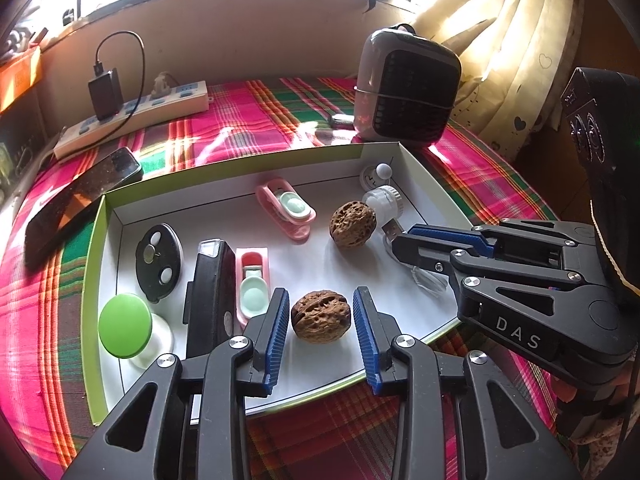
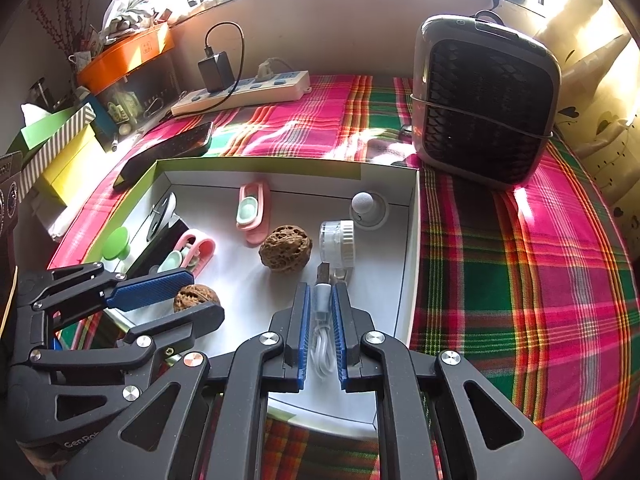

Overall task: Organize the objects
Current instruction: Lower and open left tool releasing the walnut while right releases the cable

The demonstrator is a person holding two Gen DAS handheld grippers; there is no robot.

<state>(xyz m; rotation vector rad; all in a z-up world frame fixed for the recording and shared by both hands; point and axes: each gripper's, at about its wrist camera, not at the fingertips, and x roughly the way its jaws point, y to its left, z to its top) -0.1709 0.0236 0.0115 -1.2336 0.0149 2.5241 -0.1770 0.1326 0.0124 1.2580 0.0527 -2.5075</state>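
Brown wrinkled walnut [image 1: 321, 316] bracketed, untouched, by parted left gripper [image 1: 321, 330] in white shallow cardboard tray [image 1: 420, 168]. White coiled USB cable [image 2: 322, 320] clamped by right gripper [image 2: 320, 330]. Second walnut [image 2: 285, 254] seen beyond, mid-tray.

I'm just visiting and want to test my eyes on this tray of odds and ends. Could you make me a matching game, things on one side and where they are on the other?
Things:
1. near walnut
2. USB cable
3. phone
4. fan

Places:
A. lying on the plaid cloth, beside the tray's far left corner
B. standing on the cloth behind the tray
C. between the open left gripper's fingers
D. clamped in the right gripper

Pairs: 1-C, 2-D, 3-A, 4-B
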